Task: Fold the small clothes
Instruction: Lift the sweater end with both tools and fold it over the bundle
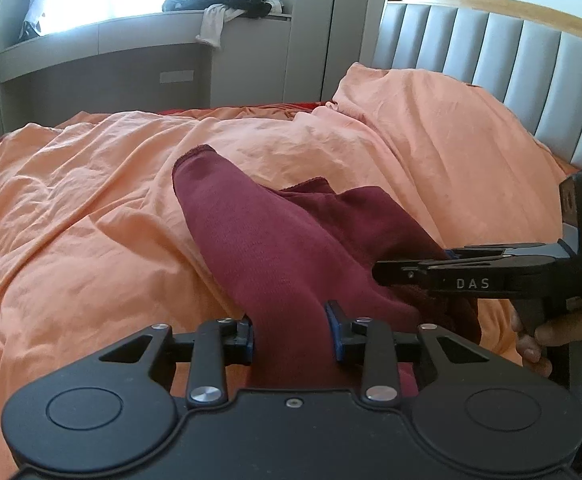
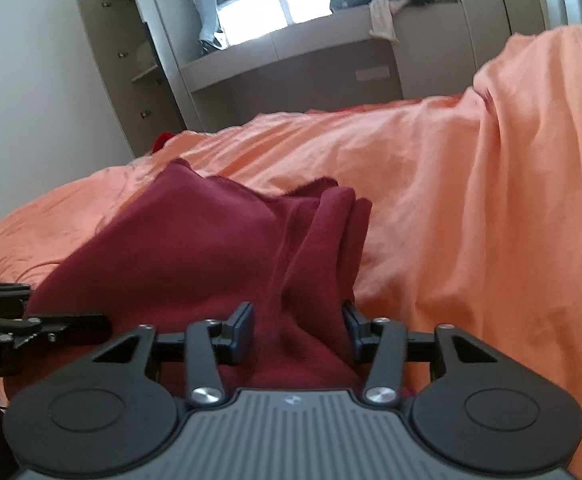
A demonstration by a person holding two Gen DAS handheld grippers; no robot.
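A dark red garment (image 1: 275,240) lies bunched on the orange bedsheet (image 1: 91,200). My left gripper (image 1: 291,332) is shut on a thick fold of it, cloth filling the gap between the blue pads. My right gripper (image 2: 299,332) is shut on another bunched part of the garment (image 2: 211,248). The right gripper also shows side-on at the right of the left wrist view (image 1: 387,272), touching the cloth. The left gripper's fingers (image 2: 51,328) show at the left edge of the right wrist view.
A pillow under orange cover (image 1: 431,128) lies against a grey padded headboard (image 1: 511,48). A grey window ledge (image 1: 111,36) holds a pile of dark and white clothes (image 1: 231,0). A grey cabinet (image 2: 131,60) stands beyond the bed.
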